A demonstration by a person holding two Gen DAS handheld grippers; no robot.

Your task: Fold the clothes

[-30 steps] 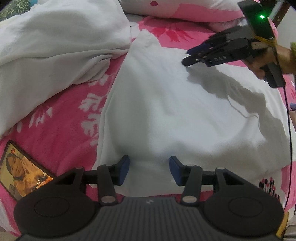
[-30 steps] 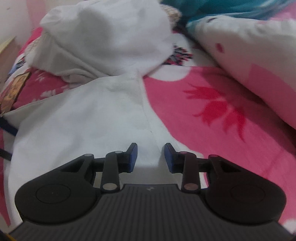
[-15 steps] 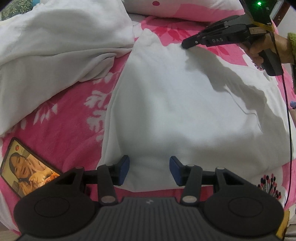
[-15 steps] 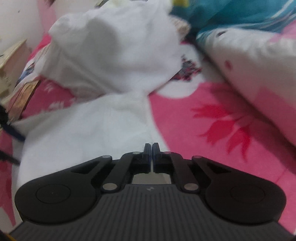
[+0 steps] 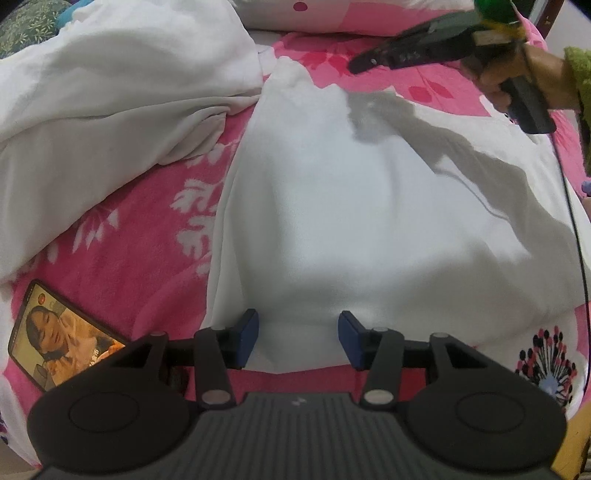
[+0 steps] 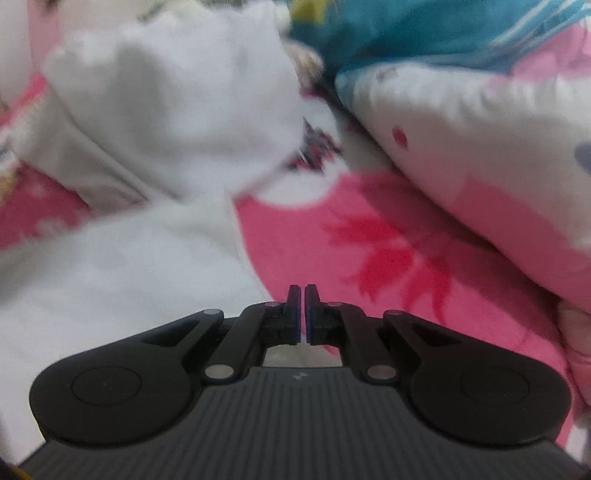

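Note:
A white garment (image 5: 351, 221) lies spread flat on the pink flowered bedsheet (image 5: 140, 236). My left gripper (image 5: 299, 325) is open, its blue pads on either side of the garment's near hem, low over the cloth. My right gripper (image 5: 356, 66), held by a hand (image 5: 517, 74), hovers over the pink sheet just past the garment's far edge. In the right wrist view the right gripper (image 6: 303, 295) is shut, with the garment (image 6: 129, 266) to its lower left. I see no cloth between its pads.
A heap of white clothes (image 5: 110, 92) lies at the left, seen also as a heap (image 6: 166, 110) ahead of the right gripper. A phone (image 5: 62, 336) lies near the bed's left edge. A pillow (image 6: 480, 147) and teal fabric (image 6: 424, 29) lie behind. A black cable (image 5: 576, 221) hangs at right.
The right gripper went from open to shut, then rose and drew away beyond the garment's far edge. The left gripper stayed open at the near hem.

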